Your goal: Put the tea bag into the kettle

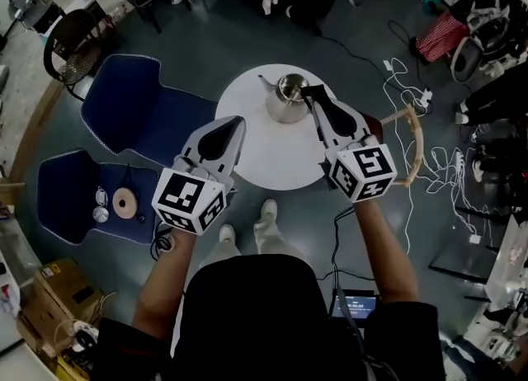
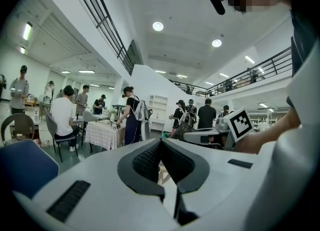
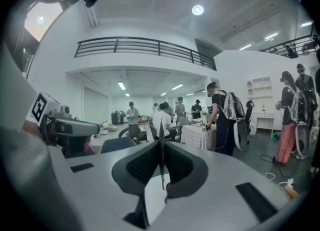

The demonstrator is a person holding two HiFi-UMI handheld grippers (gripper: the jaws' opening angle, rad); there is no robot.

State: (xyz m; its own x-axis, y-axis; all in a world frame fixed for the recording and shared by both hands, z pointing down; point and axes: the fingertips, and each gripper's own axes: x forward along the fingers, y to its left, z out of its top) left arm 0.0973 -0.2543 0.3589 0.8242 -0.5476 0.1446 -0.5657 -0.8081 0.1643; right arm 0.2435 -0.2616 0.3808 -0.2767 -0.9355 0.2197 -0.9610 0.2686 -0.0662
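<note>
A shiny metal kettle [image 1: 285,101] with its lid off stands at the far side of the round white table [image 1: 264,155]. My right gripper [image 1: 309,91] hovers with its tips at the right rim of the kettle's mouth. In the right gripper view its jaws [image 3: 161,142] are shut on a thin flat piece seen edge-on, the tea bag [image 3: 162,175], which hangs down between the pads. The head view does not show the tea bag. My left gripper [image 1: 239,122] floats over the table's left part, apart from the kettle. Its jaws [image 2: 160,145] are shut with nothing between them.
Two blue padded seats [image 1: 124,107] lie on the floor at the left, the nearer with a tape roll [image 1: 125,203] on it. A curved wooden frame [image 1: 412,136] stands right of the table, with cables [image 1: 404,74] behind. People stand at tables [image 3: 197,135] in the hall.
</note>
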